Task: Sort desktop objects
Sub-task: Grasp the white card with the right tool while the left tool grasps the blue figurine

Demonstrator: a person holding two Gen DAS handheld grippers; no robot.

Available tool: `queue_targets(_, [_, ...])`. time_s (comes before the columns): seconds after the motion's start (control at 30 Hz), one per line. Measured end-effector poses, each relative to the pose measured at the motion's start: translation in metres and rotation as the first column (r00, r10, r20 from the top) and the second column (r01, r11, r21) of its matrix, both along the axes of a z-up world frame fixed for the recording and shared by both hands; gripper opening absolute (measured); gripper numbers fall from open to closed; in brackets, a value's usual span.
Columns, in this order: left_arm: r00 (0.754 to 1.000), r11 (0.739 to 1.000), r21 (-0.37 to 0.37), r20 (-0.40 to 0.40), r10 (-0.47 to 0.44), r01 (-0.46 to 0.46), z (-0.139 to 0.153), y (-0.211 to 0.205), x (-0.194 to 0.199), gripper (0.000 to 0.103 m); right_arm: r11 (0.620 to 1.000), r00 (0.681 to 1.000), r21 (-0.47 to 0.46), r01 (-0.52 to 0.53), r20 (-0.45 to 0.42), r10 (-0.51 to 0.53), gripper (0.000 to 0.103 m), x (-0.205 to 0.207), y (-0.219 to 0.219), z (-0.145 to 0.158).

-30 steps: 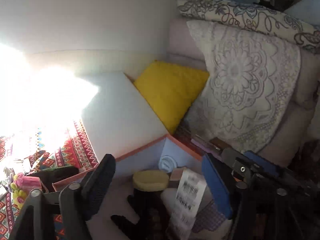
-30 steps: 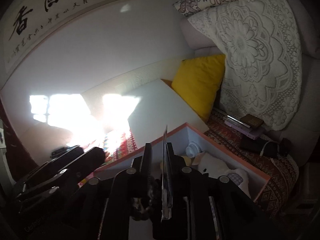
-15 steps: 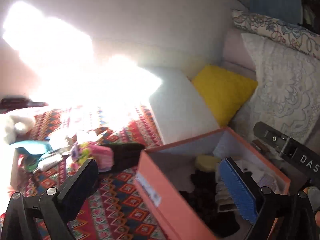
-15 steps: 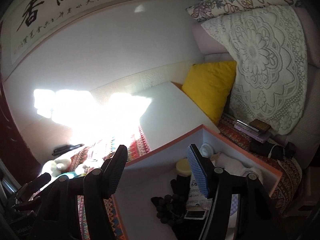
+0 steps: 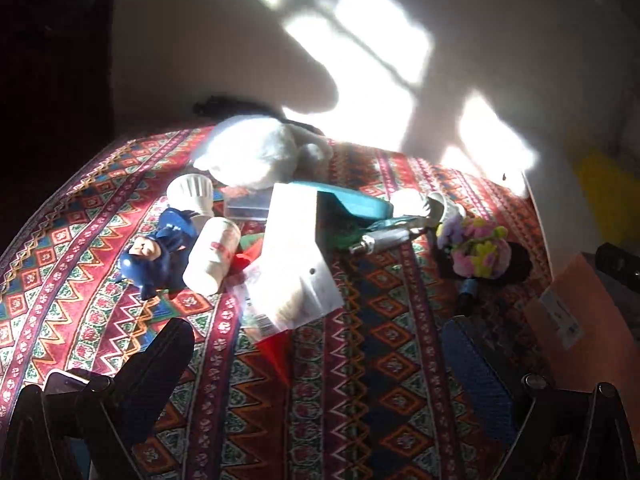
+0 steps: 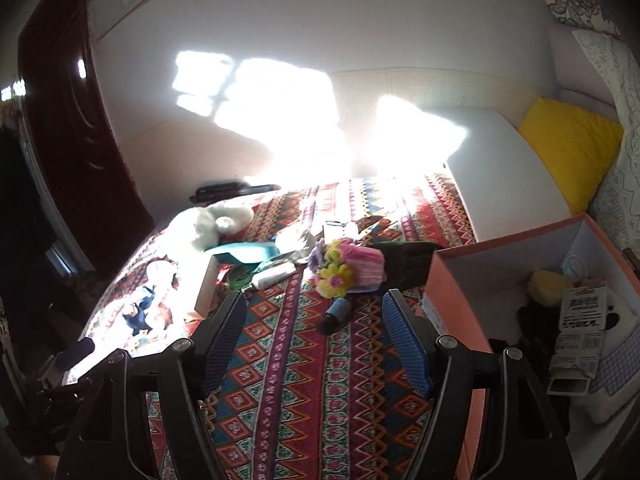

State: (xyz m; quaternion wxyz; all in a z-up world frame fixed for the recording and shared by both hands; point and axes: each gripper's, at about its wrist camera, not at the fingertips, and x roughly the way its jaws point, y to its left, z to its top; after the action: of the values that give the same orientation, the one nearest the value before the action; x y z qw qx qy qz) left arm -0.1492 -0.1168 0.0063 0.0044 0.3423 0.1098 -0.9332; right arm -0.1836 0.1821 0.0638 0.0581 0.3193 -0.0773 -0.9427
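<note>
Both my left gripper and right gripper hover spread wide, holding nothing, above the patterned cloth; orange box at its right edge.

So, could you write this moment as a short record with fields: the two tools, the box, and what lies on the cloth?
left tool: open, holds nothing, above the patterned cloth
right tool: open, holds nothing
box: orange box, open, at the right, already holds several things
on cloth: white plush toy, blue figurine, white bottle, flower bunch
</note>
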Motion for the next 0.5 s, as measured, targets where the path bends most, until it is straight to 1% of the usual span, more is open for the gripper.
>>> queue_targets(0.07, [0.999,0.999,-0.019,0.032,0.033,-0.032,-0.011,-0.023,-0.008,0.102,0.999,0.999,-0.006,-0.044,0.023,0.044,0.073,-0.007,-0.023,-0.010])
queue_targets(0.17, [0.995,0.998,-0.035,0.084,0.059,-0.056,-0.028,-0.052,-0.025,0.102,0.993,0.991,-0.046,-0.110,0.068,0.113,0.073,-0.019,-0.052,-0.028])
queue_targets(0.27, [0.990,0.998,-0.035,0.125,0.058,-0.054,-0.040,-0.070,-0.044,0.102,0.979,0.976,-0.126,-0.159,0.130,0.175,0.073,-0.036,-0.073,-0.049])
queue_targets(0.37, [0.988,0.999,-0.021,0.150,0.043,-0.041,-0.050,-0.085,-0.061,0.102,0.965,0.959,-0.181,-0.191,0.174,0.223,0.073,-0.053,-0.094,-0.068])
queue_targets(0.43, [0.985,0.999,-0.024,0.170,0.041,-0.037,-0.056,-0.095,-0.072,0.102,0.956,0.949,-0.198,-0.215,0.187,0.253,0.072,-0.066,-0.110,-0.078])
queue_targets(0.5, [0.981,0.999,-0.033,0.186,0.045,-0.039,-0.061,-0.105,-0.082,0.102,0.949,0.938,-0.206,-0.239,0.205,0.281,0.069,-0.084,-0.127,-0.090])
